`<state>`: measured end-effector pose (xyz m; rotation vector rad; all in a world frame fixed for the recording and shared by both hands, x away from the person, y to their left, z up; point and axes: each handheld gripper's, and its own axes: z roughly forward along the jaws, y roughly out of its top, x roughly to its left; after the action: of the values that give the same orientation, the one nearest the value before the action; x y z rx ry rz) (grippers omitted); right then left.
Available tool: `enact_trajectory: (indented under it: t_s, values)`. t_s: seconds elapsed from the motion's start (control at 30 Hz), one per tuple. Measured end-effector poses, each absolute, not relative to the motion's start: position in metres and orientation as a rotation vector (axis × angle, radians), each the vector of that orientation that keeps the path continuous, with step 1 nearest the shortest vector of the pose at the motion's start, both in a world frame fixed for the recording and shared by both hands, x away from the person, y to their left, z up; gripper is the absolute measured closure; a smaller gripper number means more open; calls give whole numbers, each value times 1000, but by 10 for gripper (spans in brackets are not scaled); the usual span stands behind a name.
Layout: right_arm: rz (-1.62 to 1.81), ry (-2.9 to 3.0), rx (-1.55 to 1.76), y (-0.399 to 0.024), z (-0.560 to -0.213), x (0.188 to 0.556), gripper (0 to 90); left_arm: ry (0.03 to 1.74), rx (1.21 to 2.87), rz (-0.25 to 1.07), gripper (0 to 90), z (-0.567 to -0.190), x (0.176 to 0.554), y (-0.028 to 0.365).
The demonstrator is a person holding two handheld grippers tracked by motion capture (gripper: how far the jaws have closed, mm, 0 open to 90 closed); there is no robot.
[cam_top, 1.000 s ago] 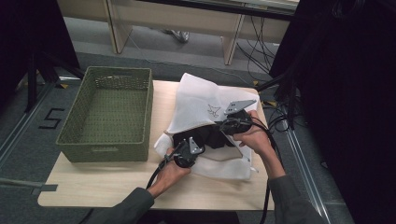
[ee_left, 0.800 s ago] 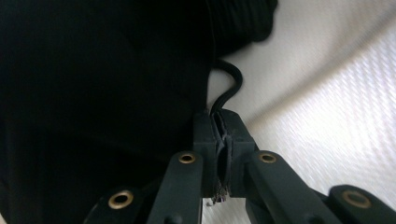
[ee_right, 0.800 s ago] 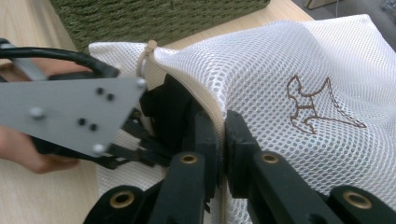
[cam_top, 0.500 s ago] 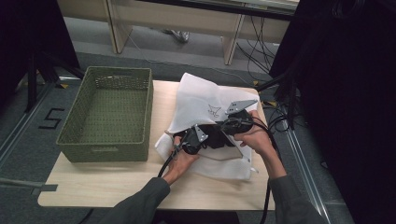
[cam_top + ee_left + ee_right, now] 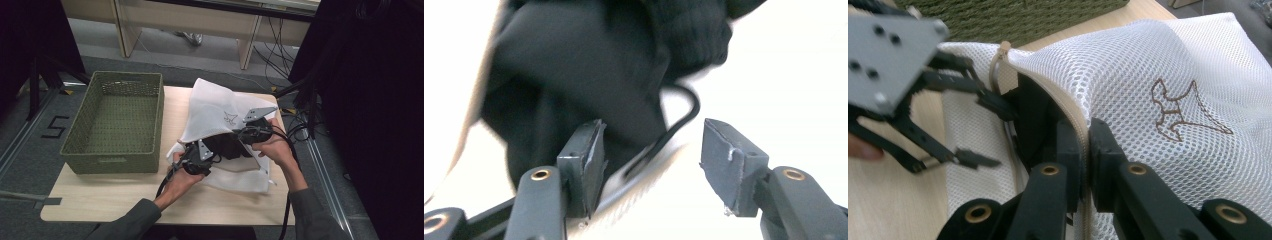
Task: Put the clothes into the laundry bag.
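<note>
Left tongs (image 5: 651, 165) gape wide, jaws well apart; right tongs (image 5: 1085, 150) are pinched tight, both forearms reaching in, hands close together.

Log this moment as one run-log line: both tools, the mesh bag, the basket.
right tool: shut on mesh bag zipper edge | left tool: open at black garment in bag mouth | green basket: empty

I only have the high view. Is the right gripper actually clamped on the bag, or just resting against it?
Observer: Clamped. In the right gripper view the right gripper is shut on the zipper edge of the white mesh bag.
Operator: And the left?
Observer: The left gripper is open, jaws apart, holding nothing.
Operator: What's in front of it?
Observer: Black clothing inside the bag, with a thin black cord lying between the jaws.
</note>
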<state>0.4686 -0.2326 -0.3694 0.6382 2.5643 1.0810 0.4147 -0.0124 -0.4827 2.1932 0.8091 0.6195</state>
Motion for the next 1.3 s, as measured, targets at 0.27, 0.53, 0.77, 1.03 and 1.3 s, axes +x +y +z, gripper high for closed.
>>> enact_trajectory:
  t_s: [0.27, 0.53, 0.77, 1.03, 1.3]
  values:
    - [1063, 2567, 636, -231, -369, 464, 863, 871, 2210, 629, 530, -497, 420, 0]
    - [1048, 2605, 611, -227, -373, 457, 864, 873, 2181, 638, 792, -508, 436, -24]
    - [1030, 2626, 616, -229, -379, 457, 864, 879, 2160, 713, 838, -503, 458, -41]
    - [1030, 2622, 628, -232, -381, 458, 863, 852, 2147, 619, 571, -495, 436, -27]
    - [1006, 2626, 616, -231, -384, 457, 860, 829, 2170, 589, 380, -481, 398, 21]
